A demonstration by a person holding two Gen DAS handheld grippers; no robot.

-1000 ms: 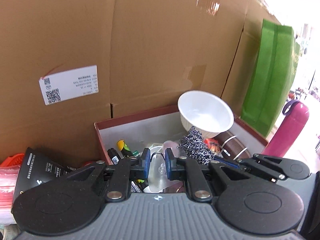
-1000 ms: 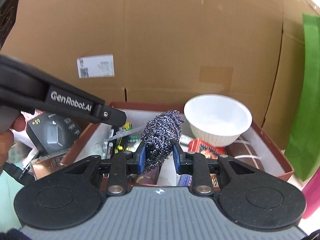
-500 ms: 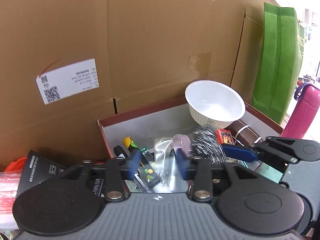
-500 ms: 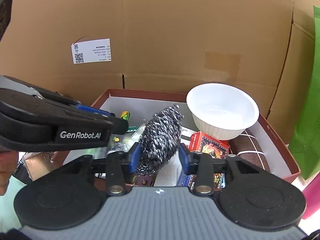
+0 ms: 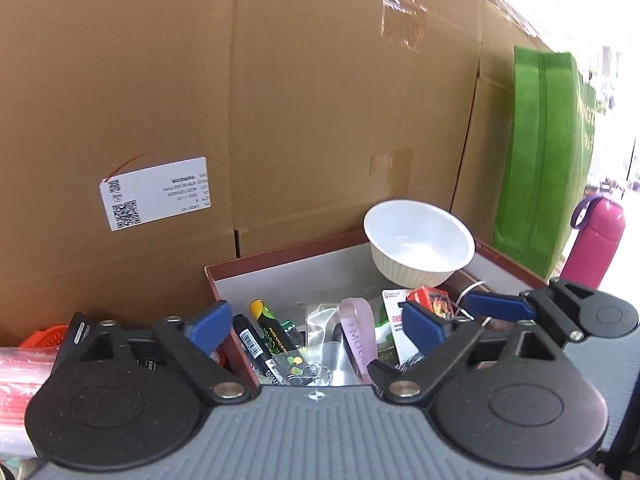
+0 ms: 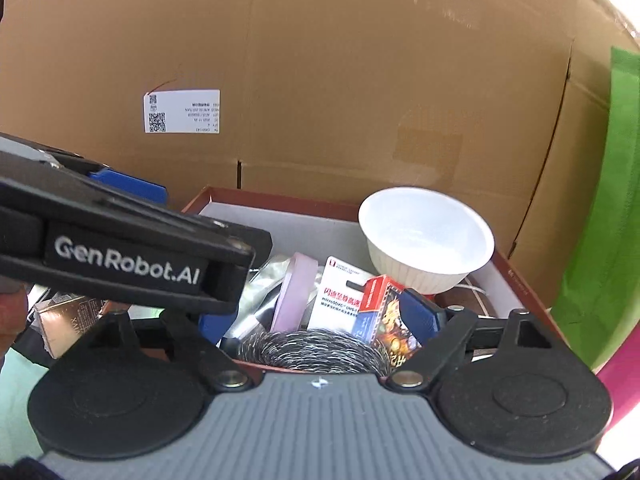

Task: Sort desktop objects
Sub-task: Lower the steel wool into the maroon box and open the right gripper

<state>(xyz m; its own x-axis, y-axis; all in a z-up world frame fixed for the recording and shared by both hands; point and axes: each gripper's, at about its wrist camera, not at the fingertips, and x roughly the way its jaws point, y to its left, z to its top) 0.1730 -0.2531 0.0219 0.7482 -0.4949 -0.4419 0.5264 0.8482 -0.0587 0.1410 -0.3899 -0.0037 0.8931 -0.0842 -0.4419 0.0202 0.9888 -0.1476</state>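
- Right wrist view: the steel wool scourer lies in the near end of the red-rimmed box, just below the right tool. Its jaws have just been opening and now stand wide, the scourer low between them with neither pad pressing on it, which suits a drop into the box.
- Close by the scourer lie a red card pack, a white memory-card packet and a pink strap; a white bowl sits tilted on the pile at the far end, probably because nothing flat is under it.
- Left wrist view shows the left tool over the same box, its jaws also just opened wide and gripping nothing; below them lie markers and a clear plastic bag, though which one it let go is hard to tell.
- Cardboard cartons stand behind the box; a green bag and pink bottle stand well off to the right.
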